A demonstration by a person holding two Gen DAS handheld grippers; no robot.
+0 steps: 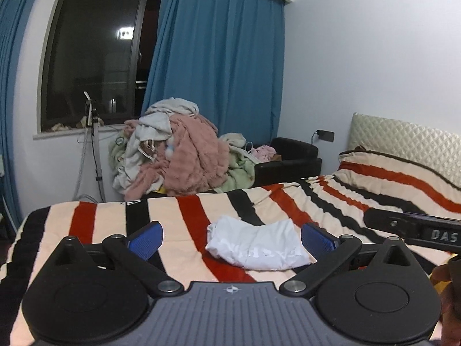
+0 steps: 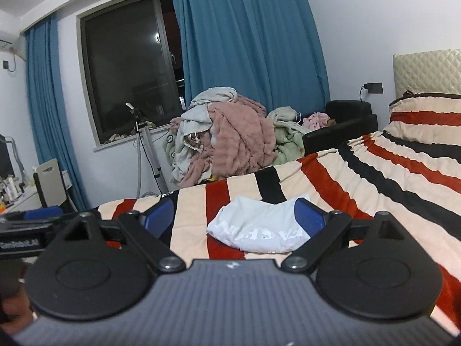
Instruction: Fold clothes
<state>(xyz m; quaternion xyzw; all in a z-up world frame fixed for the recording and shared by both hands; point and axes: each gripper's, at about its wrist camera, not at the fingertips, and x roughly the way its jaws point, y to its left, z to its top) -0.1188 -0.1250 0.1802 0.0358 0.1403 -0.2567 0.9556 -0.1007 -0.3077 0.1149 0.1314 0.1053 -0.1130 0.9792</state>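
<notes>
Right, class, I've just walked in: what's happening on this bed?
A person holds two claws over a striped red, black and cream blanket. The left claw and right claw are both open and hold nothing. A folded white T-shirt with printed lettering lies on the blanket ahead of them. A heap of unfolded laundry waits beyond the bed.

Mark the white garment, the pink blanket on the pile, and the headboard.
white garment (image 1: 256, 245), left wrist view, middle of the fabric.
pink blanket (image 1: 196, 155), left wrist view, its front drape.
headboard (image 1: 403, 138), left wrist view, quilted face.

Soft white cloth garment (image 1: 256, 245), fleecy bedspread (image 1: 178, 216)
</notes>
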